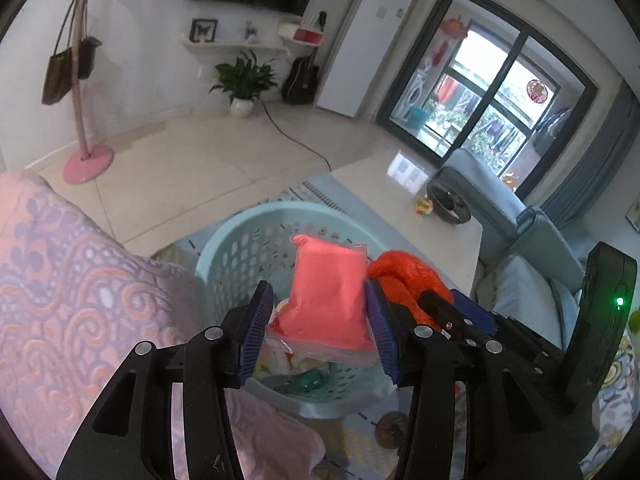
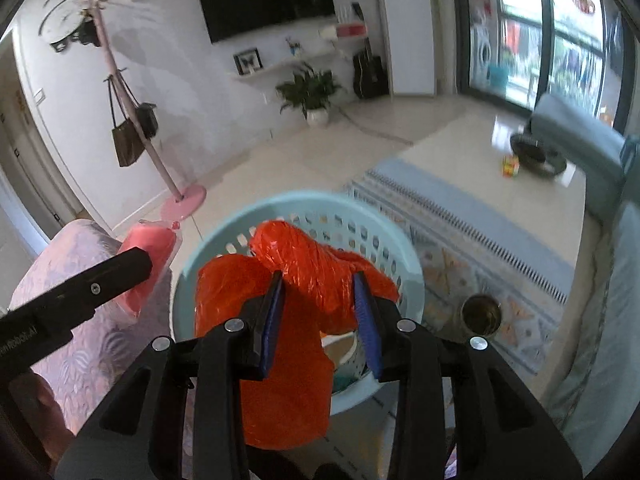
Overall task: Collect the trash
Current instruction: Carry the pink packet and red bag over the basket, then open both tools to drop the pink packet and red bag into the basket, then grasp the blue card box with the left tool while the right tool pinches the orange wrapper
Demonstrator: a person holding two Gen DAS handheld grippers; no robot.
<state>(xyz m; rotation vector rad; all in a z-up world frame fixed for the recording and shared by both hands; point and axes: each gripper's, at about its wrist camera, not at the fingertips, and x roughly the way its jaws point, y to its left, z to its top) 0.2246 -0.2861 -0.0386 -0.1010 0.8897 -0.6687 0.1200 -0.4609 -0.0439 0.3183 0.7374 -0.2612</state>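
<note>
A: What is gripped by the left tongs (image 1: 318,334)?

B: A pink packet (image 1: 326,300) in clear wrap is clamped between the blue pads (image 1: 254,340); it is held upright, directly above the pale blue basket (image 1: 224,256), whose open mouth lies just beyond and beneath the tips.

A: And the right tongs (image 2: 320,320)?

B: They are clenched on an orange plastic bag (image 2: 288,320) (crumpled, and bulging past both pads); part of it hangs below the tongs, over the near rim of the same basket (image 2: 240,220); some litter can be made out at the basket's bottom, though it cannot be identified.

A: How are the two loads placed?

B: Side by side; in the left view the orange bag (image 1: 404,276) is seen just right of the left tongs; in the right view the pink packet (image 2: 150,256) is seen to the left, partly hidden by a black finger (image 2: 80,292); a small round tin (image 2: 480,314) stands on the patterned rug (image 2: 460,248) to the right of the right tongs.
</note>
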